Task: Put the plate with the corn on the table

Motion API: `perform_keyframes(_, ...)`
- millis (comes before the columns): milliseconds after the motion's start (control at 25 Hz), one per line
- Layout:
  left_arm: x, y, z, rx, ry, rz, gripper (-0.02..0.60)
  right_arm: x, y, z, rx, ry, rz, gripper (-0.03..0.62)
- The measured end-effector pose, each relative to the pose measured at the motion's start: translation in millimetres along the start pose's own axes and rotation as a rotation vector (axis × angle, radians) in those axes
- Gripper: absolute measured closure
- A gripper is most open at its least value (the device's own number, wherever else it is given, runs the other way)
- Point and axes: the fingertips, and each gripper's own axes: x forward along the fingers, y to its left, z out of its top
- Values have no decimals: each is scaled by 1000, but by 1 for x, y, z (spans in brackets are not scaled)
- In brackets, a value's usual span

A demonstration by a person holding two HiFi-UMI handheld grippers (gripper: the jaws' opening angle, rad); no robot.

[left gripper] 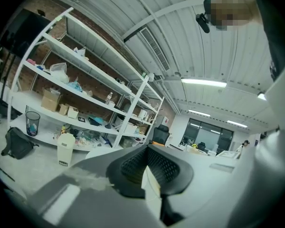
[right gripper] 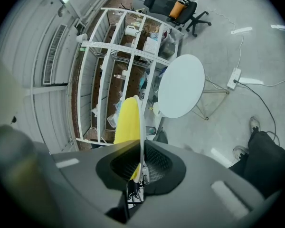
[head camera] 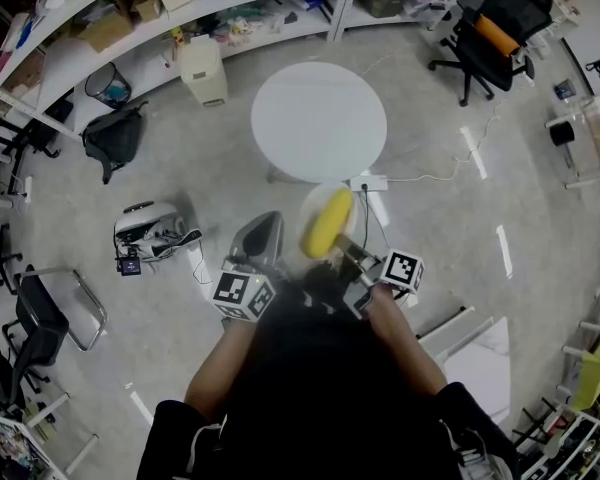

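A pale plate (head camera: 320,206) carrying a yellow corn cob (head camera: 327,224) hangs in the air in front of me, short of the round white table (head camera: 318,120). My right gripper (head camera: 344,249) is shut on the plate's near rim. In the right gripper view the plate (right gripper: 141,127) stands edge-on between the pads of the right gripper (right gripper: 138,167), with the corn (right gripper: 127,122) to its left and the table (right gripper: 181,86) beyond. To the left, my left gripper (head camera: 267,224) sits beside the plate with its jaws together and nothing in them, as the left gripper (left gripper: 149,167) also shows in its own view.
A power strip (head camera: 368,183) and its cable lie on the floor by the table's base. White shelves (head camera: 180,18) line the far wall, with a white bin (head camera: 203,71) and a black bag (head camera: 115,138) before them. An office chair (head camera: 490,28) stands far right.
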Motion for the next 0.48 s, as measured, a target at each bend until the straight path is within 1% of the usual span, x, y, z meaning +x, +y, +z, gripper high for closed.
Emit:
perform_keyframes(160,2,10,3,-17,1,19,577,9,1,-2,14,9,0,565)
perform_keyframes(280,11,15,7,-15,-5,30,577,18,3,7,8,22,11,565)
perform_keyframes(480,34,34,11,-10,-9,54,577,43,3,26,-5,52,-29,565)
